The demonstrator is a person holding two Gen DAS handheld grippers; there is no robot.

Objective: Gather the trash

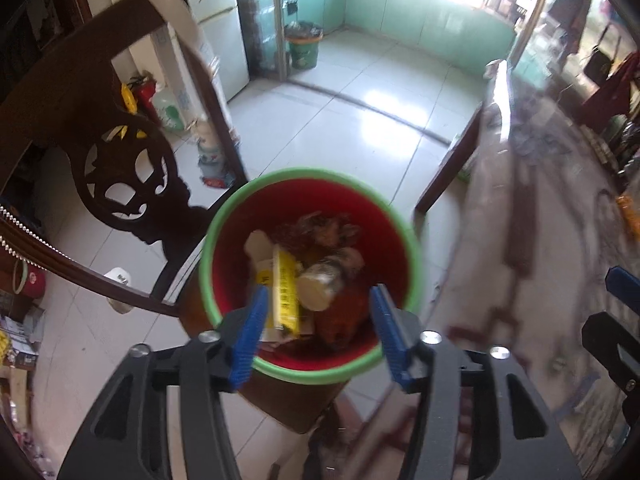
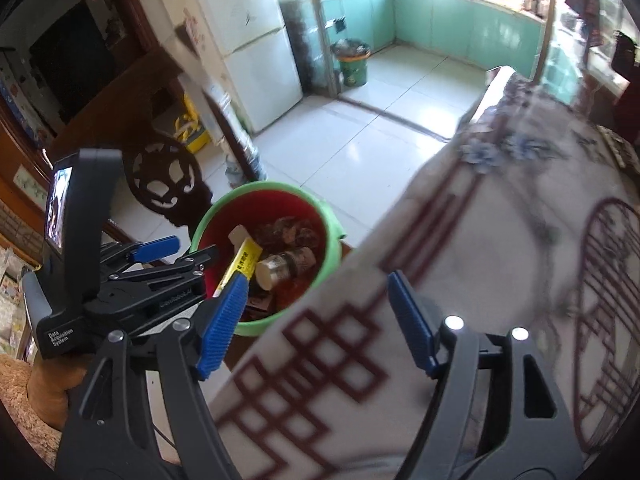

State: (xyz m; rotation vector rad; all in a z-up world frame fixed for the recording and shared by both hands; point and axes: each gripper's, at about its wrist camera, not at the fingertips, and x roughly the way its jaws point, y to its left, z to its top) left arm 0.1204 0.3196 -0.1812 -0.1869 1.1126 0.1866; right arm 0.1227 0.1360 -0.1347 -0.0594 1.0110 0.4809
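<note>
A red bucket with a green rim [image 1: 312, 172] stands on a brown wooden seat beside the table. It holds a yellow box [image 1: 286, 292], a small jar with a cream lid [image 1: 320, 286] and dark crumpled wrappers [image 1: 320, 228]. My left gripper [image 1: 319, 296] hangs open over the bucket's near side with nothing between its blue pads. My right gripper [image 2: 317, 280] is open and empty over the table's edge, right of the bucket [image 2: 280, 188]. The right wrist view also shows the yellow box [image 2: 244, 260], the jar [image 2: 280, 268] and the left gripper [image 2: 176, 254] at the bucket's left.
A table under a white cloth with a red pattern [image 2: 500, 240] fills the right side; its edge [image 1: 540, 240] runs close to the bucket. A dark carved chair back [image 1: 112, 152] stands left. Farther off are a white fridge [image 2: 256, 40], a green bin [image 1: 303, 46] and pale floor tiles.
</note>
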